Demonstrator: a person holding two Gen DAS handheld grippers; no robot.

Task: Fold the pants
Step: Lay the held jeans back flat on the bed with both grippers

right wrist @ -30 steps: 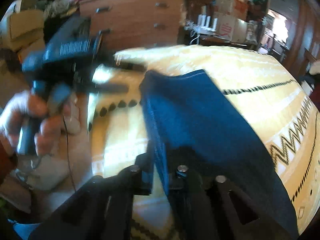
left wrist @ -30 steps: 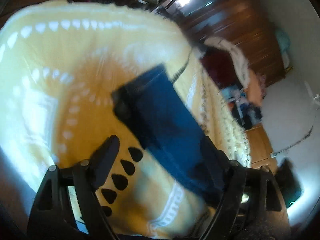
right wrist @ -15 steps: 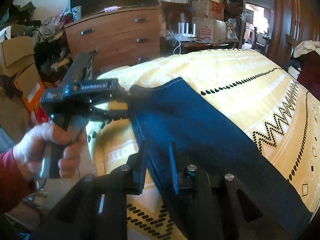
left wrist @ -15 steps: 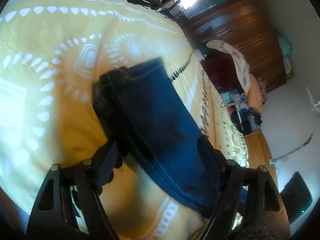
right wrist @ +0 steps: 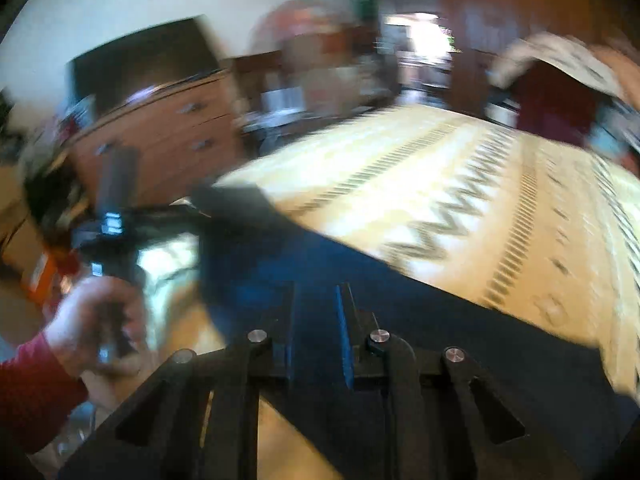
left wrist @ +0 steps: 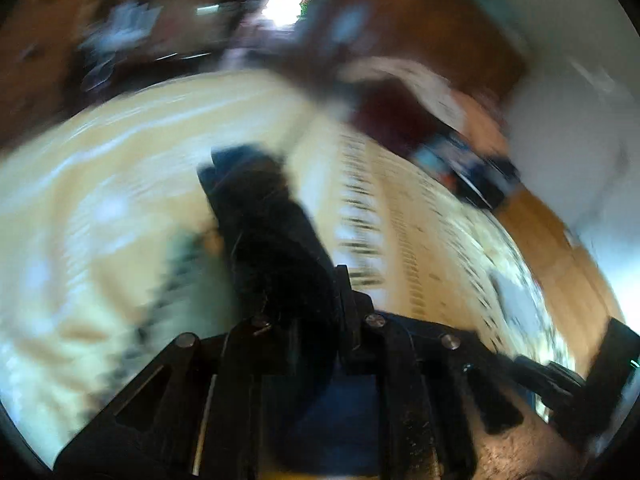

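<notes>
The dark blue jeans (right wrist: 280, 264) lie folded lengthwise on the yellow patterned bedspread (right wrist: 460, 184). Both views are blurred by motion. My right gripper (right wrist: 316, 320) is shut on the near edge of the jeans. My left gripper (left wrist: 304, 304) is shut on the jeans (left wrist: 264, 216), which rise dark between its fingers. In the right wrist view the left gripper (right wrist: 116, 216) and the hand (right wrist: 96, 316) holding it show at the left, at the far corner of the jeans.
A wooden dresser (right wrist: 160, 136) stands behind the bed at the left. A wooden wardrobe (left wrist: 432, 40) and a pile of clothes (right wrist: 560, 92) are at the far side. Wooden floor (left wrist: 560, 248) shows to the right of the bed.
My left gripper has closed on the jeans; a second ago it was open around them. Both grippers are now moving fast, and the jeans edge has lifted off the bedspread.
</notes>
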